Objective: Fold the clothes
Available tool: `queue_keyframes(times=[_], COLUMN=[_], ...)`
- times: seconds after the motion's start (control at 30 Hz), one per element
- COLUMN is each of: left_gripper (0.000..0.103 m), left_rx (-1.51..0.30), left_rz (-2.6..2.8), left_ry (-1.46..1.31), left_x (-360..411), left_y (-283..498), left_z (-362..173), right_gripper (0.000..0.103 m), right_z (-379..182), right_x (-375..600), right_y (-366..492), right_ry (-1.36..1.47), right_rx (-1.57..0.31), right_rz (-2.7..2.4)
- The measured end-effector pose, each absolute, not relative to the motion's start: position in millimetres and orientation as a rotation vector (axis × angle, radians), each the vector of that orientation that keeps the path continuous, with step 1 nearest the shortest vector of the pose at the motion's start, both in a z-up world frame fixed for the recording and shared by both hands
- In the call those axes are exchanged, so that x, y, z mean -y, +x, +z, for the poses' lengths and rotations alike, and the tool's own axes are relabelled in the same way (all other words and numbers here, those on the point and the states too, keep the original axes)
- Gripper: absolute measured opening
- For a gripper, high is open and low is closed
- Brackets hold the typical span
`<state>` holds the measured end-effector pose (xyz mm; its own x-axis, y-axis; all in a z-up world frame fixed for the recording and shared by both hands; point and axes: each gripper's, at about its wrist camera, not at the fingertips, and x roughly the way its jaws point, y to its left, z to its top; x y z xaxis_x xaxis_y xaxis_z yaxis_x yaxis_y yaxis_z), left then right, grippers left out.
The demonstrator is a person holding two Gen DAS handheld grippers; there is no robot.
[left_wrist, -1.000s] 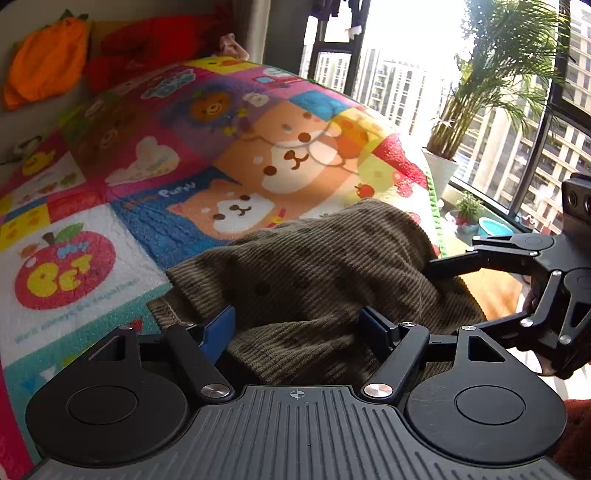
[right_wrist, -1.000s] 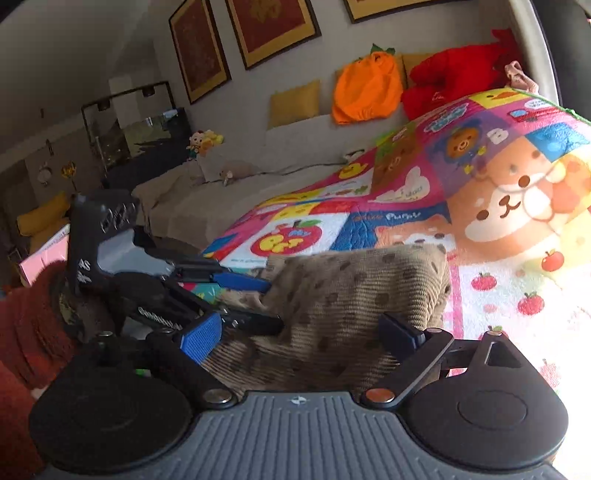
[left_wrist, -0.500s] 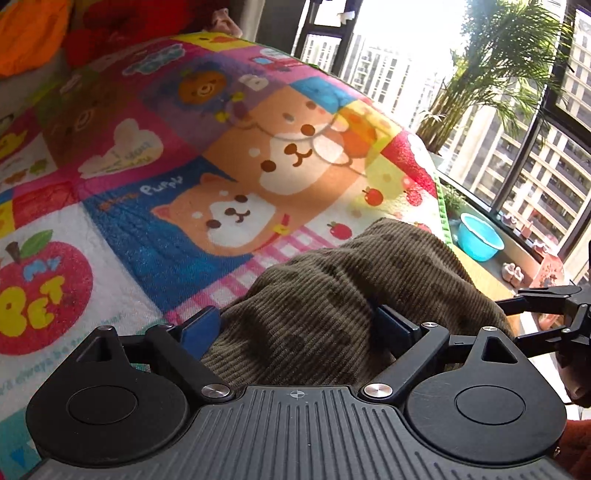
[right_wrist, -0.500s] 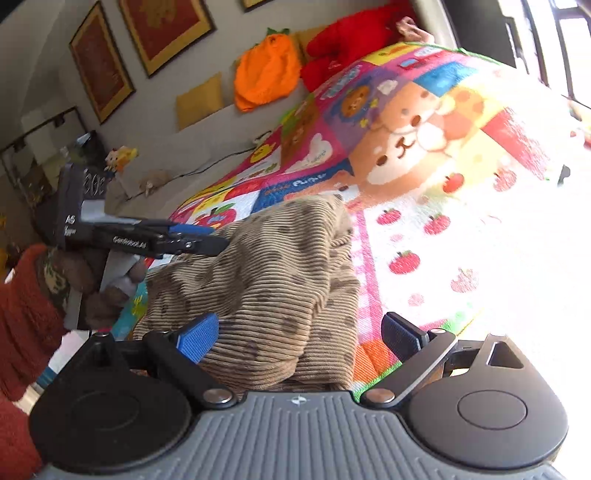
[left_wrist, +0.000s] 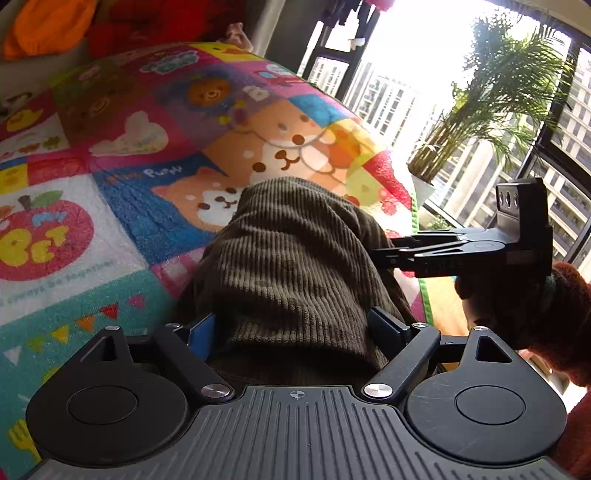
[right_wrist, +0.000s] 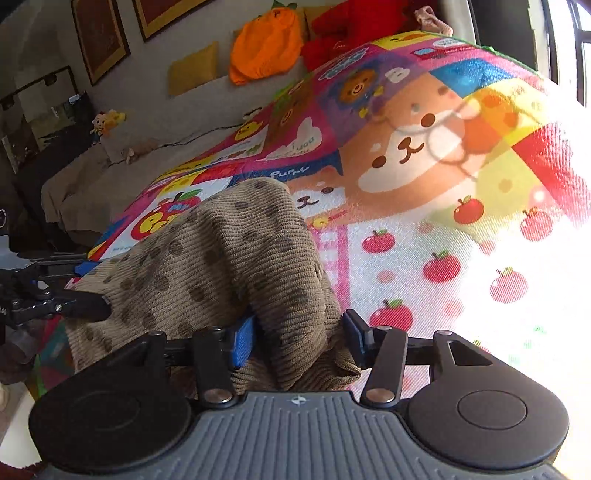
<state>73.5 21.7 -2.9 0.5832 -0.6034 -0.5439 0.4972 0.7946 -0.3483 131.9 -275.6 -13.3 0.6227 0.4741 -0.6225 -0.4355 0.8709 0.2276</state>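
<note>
A brown ribbed garment with dark dots (left_wrist: 295, 258) (right_wrist: 221, 251) lies bunched on a colourful cartoon blanket (left_wrist: 122, 206) (right_wrist: 424, 236). My left gripper (left_wrist: 295, 328) is open at the garment's near edge, its fingers wide apart with cloth humped between them. My right gripper (right_wrist: 299, 334) has its fingers drawn in on a thick fold of the same garment. Seen from the left wrist, the right gripper (left_wrist: 384, 254) reaches into the garment's right side, held by a hand in a rust-red sleeve (left_wrist: 565, 302). Seen from the right wrist, the left gripper (right_wrist: 88, 288) stands spread at the cloth's left edge.
The blanket's edge drops off on the right toward a wooden floor (left_wrist: 443, 299), a potted palm (left_wrist: 491, 92) and tall windows. An orange cushion (right_wrist: 266, 51) and a red one (right_wrist: 354, 26) rest against the back wall. A grey covered surface (right_wrist: 110, 173) lies to the left.
The right gripper's fingers have narrowed from wide apart onto a fold of the garment. The cloth now stands in a taller hump. The left gripper has stayed open.
</note>
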Motion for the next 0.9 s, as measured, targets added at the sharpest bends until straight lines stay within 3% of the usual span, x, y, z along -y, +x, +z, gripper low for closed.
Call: queue_keyframes(times=[0.17,0.3,0.43,0.63,0.73,0.83,0.9], left_gripper=[0.09,0.091,0.095,0.093,0.091,0.09,0.091], left_rx=[-0.694,-0.66,-0.555,-0.482,-0.576,-0.709,-0.703], left_rz=[-0.8,-0.864,-0.844,-0.735,-0.7,-0.706,-0.72], left_ry=[-0.155,-0.074,-0.117,-0.269,-0.316,-0.39,-0.398], left_x=[21,25,-2,-13,4,20,24], left_y=[49,32,36,105,150,190,195], left_z=[-2,14,45,56,35,4,-2], right_gripper=[0.051,0.083,0.092,0.092,0.086,0.085,0.086], right_z=[5,14,6,-5,-11,-10,-5], right_x=[274,272,265,254,249,254,262], right_y=[161,174,148,108,88,87,93], right_ry=[-0.052,-0.123,-0.134,-0.15,-0.158,-0.141,-0.12], right_rx=[-0.648,-0.594,-0.593,-0.59,-0.588,-0.576,-0.563], right_rz=[0.435,0.398,0.49,0.628,0.696,0.701,0.676])
